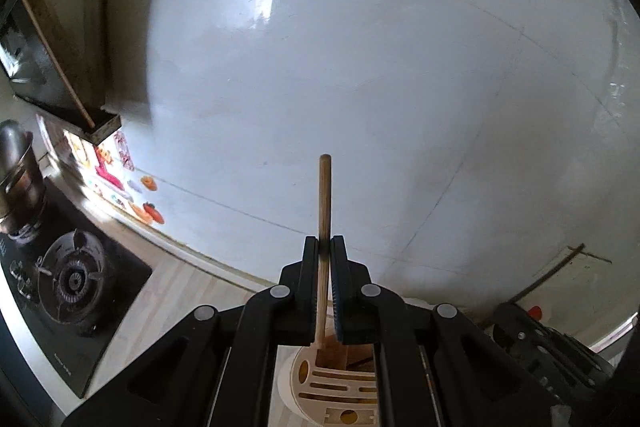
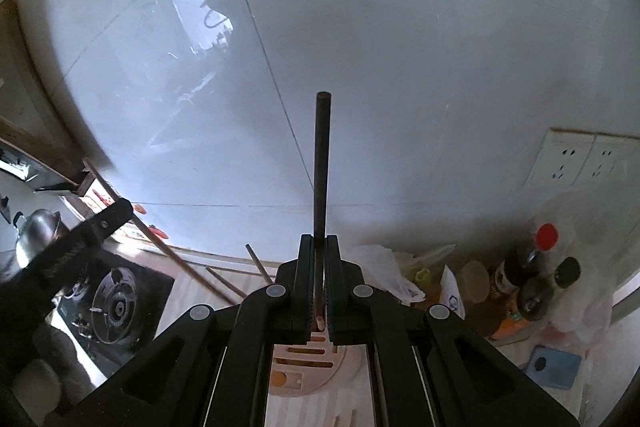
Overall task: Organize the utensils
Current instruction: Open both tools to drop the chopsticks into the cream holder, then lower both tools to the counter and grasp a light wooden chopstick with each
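My left gripper (image 1: 324, 247) is shut on a light wooden stick-like utensil (image 1: 324, 195) that stands upright between the fingers. Its lower end reaches down to a cream slotted utensil holder (image 1: 320, 383) below the gripper. My right gripper (image 2: 319, 247) is shut on a dark stick-like utensil (image 2: 322, 163), also upright, above the same slotted holder (image 2: 308, 359). The left gripper's body (image 2: 76, 239) shows at the left of the right wrist view.
A white tiled wall (image 1: 360, 67) fills both views. A gas stove (image 1: 74, 279) and a metal pot (image 1: 18, 171) stand at left. Loose sticks (image 2: 224, 281), plastic bags, sauce bottles (image 2: 532, 275), a blue object (image 2: 554, 367) and wall sockets (image 2: 580, 159) lie at right.
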Demonstrator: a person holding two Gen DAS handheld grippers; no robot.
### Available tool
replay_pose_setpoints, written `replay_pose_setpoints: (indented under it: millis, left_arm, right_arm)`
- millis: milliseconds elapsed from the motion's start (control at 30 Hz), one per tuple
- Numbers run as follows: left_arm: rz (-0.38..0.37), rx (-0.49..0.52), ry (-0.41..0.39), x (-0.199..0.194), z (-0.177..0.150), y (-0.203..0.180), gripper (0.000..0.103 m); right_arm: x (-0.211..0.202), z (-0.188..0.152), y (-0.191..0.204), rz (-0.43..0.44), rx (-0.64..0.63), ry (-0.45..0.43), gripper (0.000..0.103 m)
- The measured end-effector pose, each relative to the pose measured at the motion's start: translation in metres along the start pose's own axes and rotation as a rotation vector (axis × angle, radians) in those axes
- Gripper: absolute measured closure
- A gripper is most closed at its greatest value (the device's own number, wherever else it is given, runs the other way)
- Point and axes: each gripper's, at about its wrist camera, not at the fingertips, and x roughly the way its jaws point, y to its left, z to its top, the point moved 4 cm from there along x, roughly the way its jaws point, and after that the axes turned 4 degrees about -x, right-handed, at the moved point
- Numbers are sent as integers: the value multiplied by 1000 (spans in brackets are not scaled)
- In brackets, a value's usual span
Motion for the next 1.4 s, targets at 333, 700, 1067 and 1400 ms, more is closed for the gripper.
replay_pose_setpoints:
  millis: [333, 700, 1067, 1400]
  left_arm:
    - [-39, 64, 21, -5, -4, -17, 100]
    - [-24, 85, 139, 30, -26, -12, 99]
    - [40, 98, 78, -13, -25, -5, 20]
    - [142, 157, 29, -41, -83, 33, 0]
  right_arm:
    - [12, -2, -4, 14, 8, 31, 98]
    - [30, -12, -4, 17, 14, 89, 98]
    - [18, -13, -13, 62, 44, 120, 66]
    - [-45, -61, -56, -35, 104, 25, 27]
